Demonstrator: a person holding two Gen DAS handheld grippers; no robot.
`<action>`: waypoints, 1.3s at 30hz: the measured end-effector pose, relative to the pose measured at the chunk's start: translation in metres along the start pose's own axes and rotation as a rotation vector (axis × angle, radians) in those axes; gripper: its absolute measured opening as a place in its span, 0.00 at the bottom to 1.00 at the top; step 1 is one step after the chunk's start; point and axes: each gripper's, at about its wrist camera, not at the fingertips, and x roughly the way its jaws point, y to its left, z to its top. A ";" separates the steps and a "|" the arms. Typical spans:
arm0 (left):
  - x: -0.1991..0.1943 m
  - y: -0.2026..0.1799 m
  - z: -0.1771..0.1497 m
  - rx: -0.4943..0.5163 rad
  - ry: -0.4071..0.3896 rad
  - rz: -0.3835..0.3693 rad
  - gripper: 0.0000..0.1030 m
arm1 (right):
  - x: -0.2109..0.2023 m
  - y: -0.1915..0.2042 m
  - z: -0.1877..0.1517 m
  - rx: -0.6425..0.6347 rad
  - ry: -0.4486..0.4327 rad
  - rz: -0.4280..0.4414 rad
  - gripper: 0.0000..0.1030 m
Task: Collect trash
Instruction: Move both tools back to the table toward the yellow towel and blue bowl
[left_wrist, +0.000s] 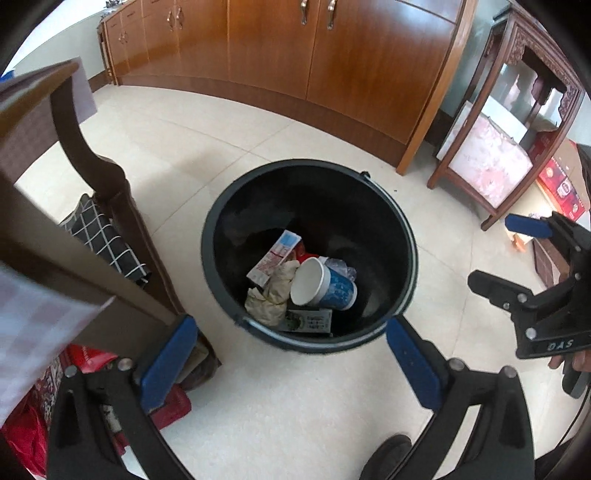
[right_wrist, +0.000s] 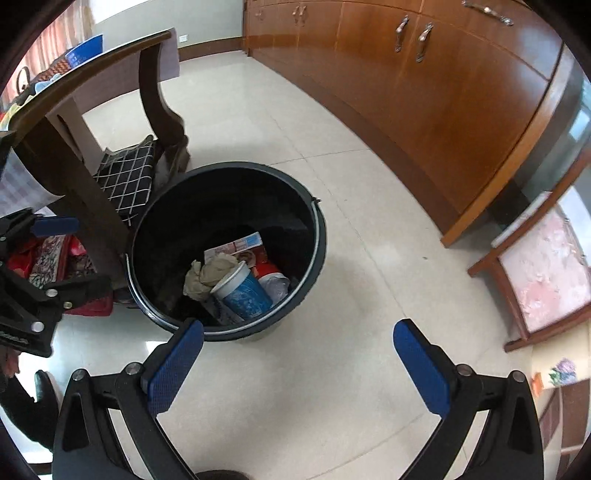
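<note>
At the left, a dark wooden table leg (left_wrist: 107, 192) stands on the tiled floor (left_wrist: 295, 406), with a black checked cloth (left_wrist: 107, 236) just beside it. The left gripper (left_wrist: 291, 354) hovers over the near rim of the black bin (left_wrist: 221, 206), its blue fingers (left_wrist: 170, 362) spread wide and holding nothing. Inside the bin lie a crumpled tissue (left_wrist: 273, 291), a printed wrapper (left_wrist: 275, 256) and a blue paper cup (left_wrist: 325, 286) on its side. The right gripper (right_wrist: 299, 350) hangs beyond the bin's right rim, fingers (right_wrist: 421, 369) likewise spread and bare.
</note>
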 end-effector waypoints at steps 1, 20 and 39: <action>-0.006 0.002 -0.001 -0.002 -0.005 0.003 1.00 | -0.007 0.002 -0.001 0.007 -0.003 -0.004 1.00; -0.141 0.079 -0.054 -0.137 -0.172 0.084 1.00 | -0.111 0.093 0.014 0.092 -0.186 -0.019 1.00; -0.208 0.166 -0.086 -0.280 -0.293 0.229 1.00 | -0.149 0.201 0.061 0.008 -0.314 0.126 1.00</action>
